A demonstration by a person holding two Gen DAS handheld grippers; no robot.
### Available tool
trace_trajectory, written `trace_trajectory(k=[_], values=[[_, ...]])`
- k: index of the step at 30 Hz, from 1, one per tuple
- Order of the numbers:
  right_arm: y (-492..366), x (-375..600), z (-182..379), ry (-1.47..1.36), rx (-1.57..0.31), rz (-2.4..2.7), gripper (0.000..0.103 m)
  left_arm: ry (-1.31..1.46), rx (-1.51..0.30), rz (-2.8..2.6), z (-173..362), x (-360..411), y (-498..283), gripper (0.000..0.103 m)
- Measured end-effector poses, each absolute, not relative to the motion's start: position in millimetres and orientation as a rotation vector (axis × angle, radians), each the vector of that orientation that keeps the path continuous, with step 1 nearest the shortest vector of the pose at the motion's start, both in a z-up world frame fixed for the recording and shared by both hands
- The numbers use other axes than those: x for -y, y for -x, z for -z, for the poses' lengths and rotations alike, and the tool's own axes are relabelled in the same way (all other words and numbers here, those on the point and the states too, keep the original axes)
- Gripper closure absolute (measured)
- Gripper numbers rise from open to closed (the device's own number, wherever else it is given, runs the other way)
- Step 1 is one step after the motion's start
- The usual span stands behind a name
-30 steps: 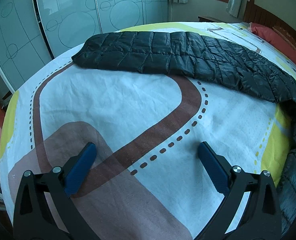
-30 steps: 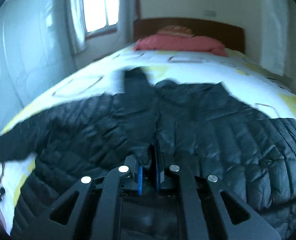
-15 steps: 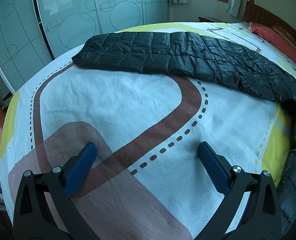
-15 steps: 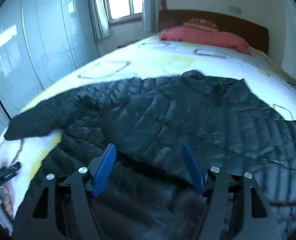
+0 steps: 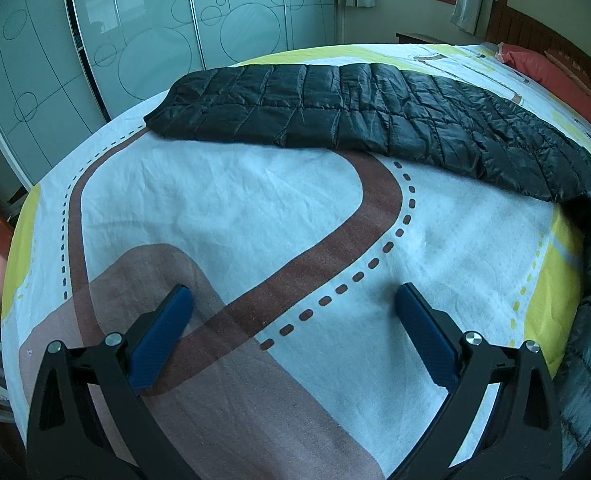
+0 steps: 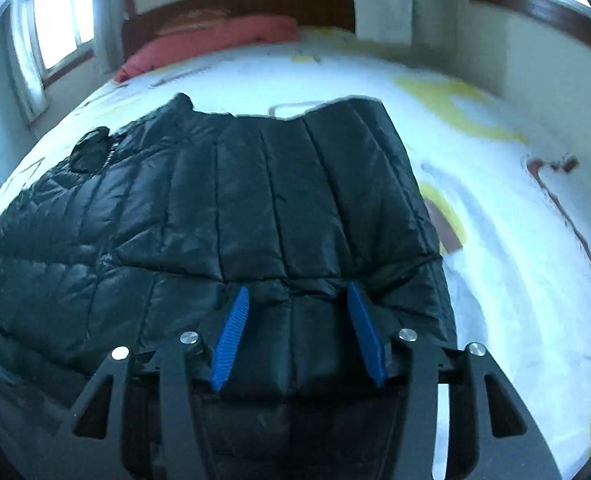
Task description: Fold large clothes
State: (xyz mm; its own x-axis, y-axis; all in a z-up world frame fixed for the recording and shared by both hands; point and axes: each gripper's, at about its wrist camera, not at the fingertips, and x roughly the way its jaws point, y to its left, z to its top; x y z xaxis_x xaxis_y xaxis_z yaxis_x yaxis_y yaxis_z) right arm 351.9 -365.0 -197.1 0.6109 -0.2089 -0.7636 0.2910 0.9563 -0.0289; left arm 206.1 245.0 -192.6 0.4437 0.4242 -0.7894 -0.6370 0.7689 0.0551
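A black quilted puffer jacket [image 5: 335,120] lies spread on the bed, one long sleeve stretching across the far side in the left wrist view. My left gripper [image 5: 293,292] hangs open over bare patterned sheet [image 5: 255,208], well short of that sleeve and holding nothing. In the right wrist view, my right gripper [image 6: 297,290] hovers low over the jacket [image 6: 255,200] near its right edge. Its jaws are half apart and closing, with a raised fold of the black fabric lying between the blue pads [image 6: 231,332]. I see no pad pressing on it.
Frosted sliding wardrobe doors [image 5: 175,40] stand beyond the bed's far-left edge. A red pillow [image 6: 215,40] lies against the wooden headboard [image 6: 255,0]. Bare sheet [image 6: 515,220] stretches to the right of the jacket. Windows [image 6: 59,20] light the room.
The right gripper went from shut to open, swung rightward across the jacket to its right edge, and its jaws have since narrowed. The left gripper kept still.
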Motion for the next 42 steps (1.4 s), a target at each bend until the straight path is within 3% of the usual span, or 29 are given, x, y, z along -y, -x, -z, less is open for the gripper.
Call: trace_trajectory(k=[6,10,17,22,29,42], values=[[-395.7,363.1,170.9,-0.113,-0.787,0.293,0.050,0.260,-0.895,-0.671,192.6,-245.3,-206.3,0.002],[-431.4,376.7,203.1,-0.122,-0.889,0.329,0.043,0.259,-0.895,-0.672,192.6,-245.1,-206.3,0.002],[-425.5,336.5,182.1,-0.119,-0.835,0.261,0.042,0.259,-0.894,-0.671,192.7,-245.5,-205.8,0.002],[-422.2,303.0,214.1,-0.063,-0.887,0.216,0.041,0.260,-0.894,-0.671,192.7,-245.2,-205.7,0.002],[-407.5,294.1,195.4,-0.061,-0.842,0.224,0.040,0.287,-0.894,-0.656,190.5,-248.5,-206.0,0.002],[-408.1,293.1,217.9,-0.047,-0.859,0.239,0.036,0.693,-0.684,-0.565,181.1,-355.8,-217.3,0.002]])
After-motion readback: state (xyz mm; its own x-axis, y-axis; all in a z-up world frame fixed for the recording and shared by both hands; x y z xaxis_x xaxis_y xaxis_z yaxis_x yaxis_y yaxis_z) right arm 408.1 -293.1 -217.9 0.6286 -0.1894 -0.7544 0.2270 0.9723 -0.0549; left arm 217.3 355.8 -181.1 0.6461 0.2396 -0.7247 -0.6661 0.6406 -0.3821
